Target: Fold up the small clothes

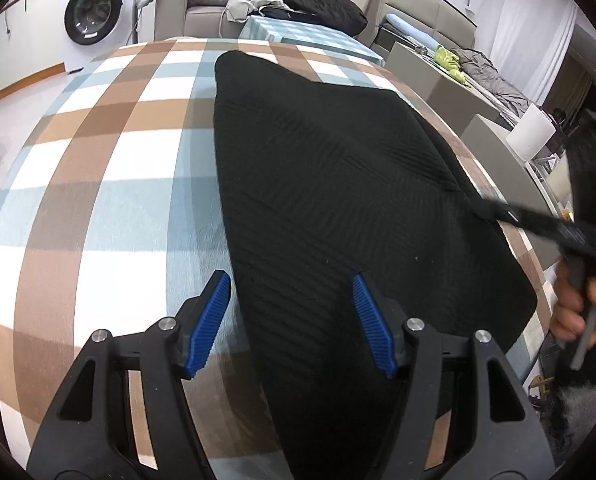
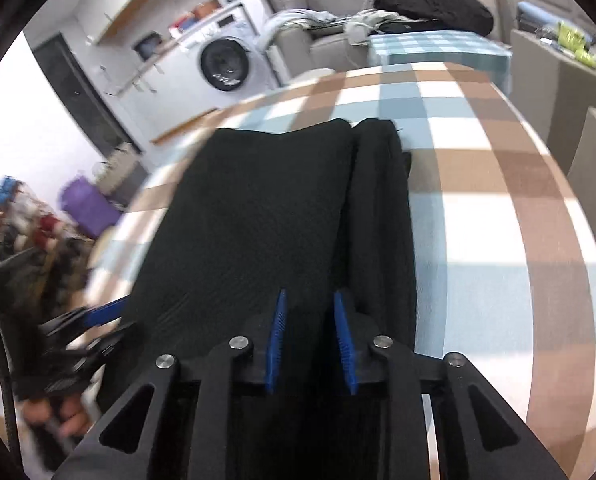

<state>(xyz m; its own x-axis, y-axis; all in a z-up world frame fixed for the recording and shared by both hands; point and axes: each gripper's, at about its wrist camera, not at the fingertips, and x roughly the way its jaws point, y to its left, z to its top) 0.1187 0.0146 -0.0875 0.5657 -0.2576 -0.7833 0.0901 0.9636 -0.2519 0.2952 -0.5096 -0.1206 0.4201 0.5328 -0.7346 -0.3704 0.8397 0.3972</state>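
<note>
Garment: black ribbed knit (image 1: 337,184), lying flat on the counter (image 1: 110,184), filling the centre and right of the left wrist view; soft, fine diagonal ribs, roughly rectangular with one pointed far corner.
Fold state: in the right wrist view, a doubled strip along the right side of the cloth (image 2: 381,200), with a seam-like crease between it and the main panel; judged partly folded.
Counter cover: checked cloth in brown, pale blue and white, smooth and matte; plain contrast makes the dark edges easy to find.
Left gripper (image 1: 292,292): jaws spread wide, holding nothing, straddling the near left edge of the garment low in the frame; probably placed to take that edge or pin it for the next fold.
Right gripper (image 2: 309,308): jaws narrow, black cloth running between the ridged blue pads (image 2: 343,340); appears pinched on the near edge, though motion blur leaves contact uncertain.
Grip reason: hold near the fold line, likely to keep the layers aligned.
Pads: blue, ribbed rubber, suited to slippery knit.
Background: washing machine (image 1: 94,12) at upper left, sofa with a dark heap at top centre.
</note>
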